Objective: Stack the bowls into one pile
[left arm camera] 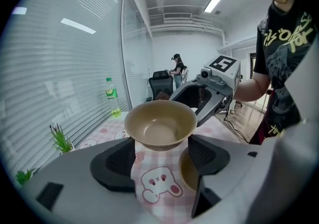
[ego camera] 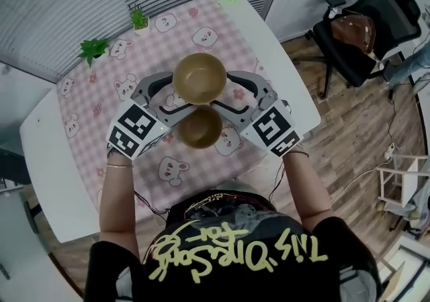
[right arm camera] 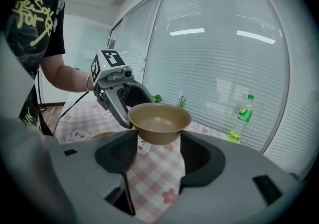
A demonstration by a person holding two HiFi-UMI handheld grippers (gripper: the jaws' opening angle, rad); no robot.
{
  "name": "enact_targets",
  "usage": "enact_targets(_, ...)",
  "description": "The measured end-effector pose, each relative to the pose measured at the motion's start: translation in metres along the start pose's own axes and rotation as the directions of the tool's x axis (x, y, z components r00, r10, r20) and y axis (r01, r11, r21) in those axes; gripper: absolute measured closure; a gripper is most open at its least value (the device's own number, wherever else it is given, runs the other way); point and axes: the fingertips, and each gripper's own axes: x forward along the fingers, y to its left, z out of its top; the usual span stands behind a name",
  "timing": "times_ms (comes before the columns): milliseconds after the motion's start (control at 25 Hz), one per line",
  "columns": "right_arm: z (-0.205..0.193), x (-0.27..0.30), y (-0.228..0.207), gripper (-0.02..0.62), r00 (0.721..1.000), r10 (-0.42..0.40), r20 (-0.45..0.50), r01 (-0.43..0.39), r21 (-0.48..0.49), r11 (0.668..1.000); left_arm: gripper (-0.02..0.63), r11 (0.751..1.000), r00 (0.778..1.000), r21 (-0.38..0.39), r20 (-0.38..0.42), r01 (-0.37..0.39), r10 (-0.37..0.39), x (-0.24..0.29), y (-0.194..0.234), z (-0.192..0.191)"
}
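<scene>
Grippers first: your left gripper [ego camera: 168,97] and right gripper [ego camera: 232,96] were both clamped on the same round tan bowl [ego camera: 199,78], one from each side, jaws spread wide around its lower body. You had it up in the air, clear of the pink checked bear-print tablecloth [ego camera: 94,126]. A second tan bowl [ego camera: 199,127] sat on the cloth below, slightly nearer you.

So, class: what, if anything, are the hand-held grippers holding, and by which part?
One tan bowl: the left hand-held gripper and right hand-held gripper each clasp its lower wall, from opposite sides.
</scene>
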Motion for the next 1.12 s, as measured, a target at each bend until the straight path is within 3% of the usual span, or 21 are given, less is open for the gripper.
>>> enact_targets(1120,0.014,-0.051,0.063,0.322,0.990,0.126,0.070,-0.120,-0.082,0.989,0.272,0.982,0.986,-0.095,0.009,-0.164,0.166,-0.045,-0.077,0.001)
